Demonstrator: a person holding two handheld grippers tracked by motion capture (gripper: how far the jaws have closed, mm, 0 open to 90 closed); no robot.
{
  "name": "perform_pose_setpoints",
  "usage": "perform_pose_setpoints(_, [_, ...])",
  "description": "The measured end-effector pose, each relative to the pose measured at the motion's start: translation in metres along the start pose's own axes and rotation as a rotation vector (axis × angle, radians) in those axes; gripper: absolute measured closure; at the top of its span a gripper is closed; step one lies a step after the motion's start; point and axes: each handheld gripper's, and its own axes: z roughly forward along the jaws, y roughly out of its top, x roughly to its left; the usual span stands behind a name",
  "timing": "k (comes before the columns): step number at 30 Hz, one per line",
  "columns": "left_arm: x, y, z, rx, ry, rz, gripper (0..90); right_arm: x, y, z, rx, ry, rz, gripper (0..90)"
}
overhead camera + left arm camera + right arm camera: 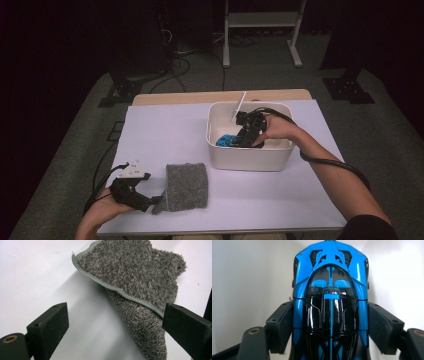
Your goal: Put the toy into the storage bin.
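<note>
Right gripper [330, 325] jaws pinch the glossy blue-black toy car [330, 290] in the white bin [250, 160], frame center-right. Left gripper [115, 327] jaws spread around the fuzzy grey cloth [135, 277].

The blue toy car's [330, 302] rear is cut off by the right gripper view's bottom edge.

I see the white sheet [165, 135] covering the tabletop, with the wooden table [200, 97] edge showing along its far side. Beyond it, a white metal frame [260, 30] stands on grey carpet [65, 135], near black stand feet [117, 92] and loose cables [180, 60].
</note>
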Motion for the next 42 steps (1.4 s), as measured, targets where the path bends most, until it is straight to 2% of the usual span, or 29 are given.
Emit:
perform_pose_setpoints(1, [0.0,0.0,0.0,0.0,-0.001,0.001,6.3,0.0,0.0,-0.001,-0.014,0.002,0.015,25.4])
perform_pose_setpoints(4, [0.0,0.0,0.0,0.0,0.0,0.003,6.3,-0.001,0.001,-0.011,-0.07,0.009,0.009,30.7])
perform_pose_setpoints(6, [0.0,0.0,0.0,0.0,0.001,0.004,6.4,0.0,0.003,-0.014,-0.057,-0.01,0.005,29.1])
perform_pose_setpoints(12, [-0.001,0.0,-0.001,-0.004,0.002,0.005,6.3,0.001,0.003,-0.012,-0.043,-0.008,0.009,28.9])
perform_pose_setpoints(18, [-0.001,0.0,-0.001,-0.003,0.003,0.006,6.3,0.001,0.001,-0.012,-0.051,0.0,0.01,28.8])
perform_pose_setpoints(30, [-0.002,0.0,0.0,-0.004,0.002,0.008,6.3,0.006,-0.006,-0.026,-0.08,-0.008,0.018,28.8])
perform_pose_setpoints(42, [-0.003,0.004,0.001,-0.014,0.004,0.015,6.3,0.021,-0.014,-0.061,-0.152,-0.046,0.026,27.6])
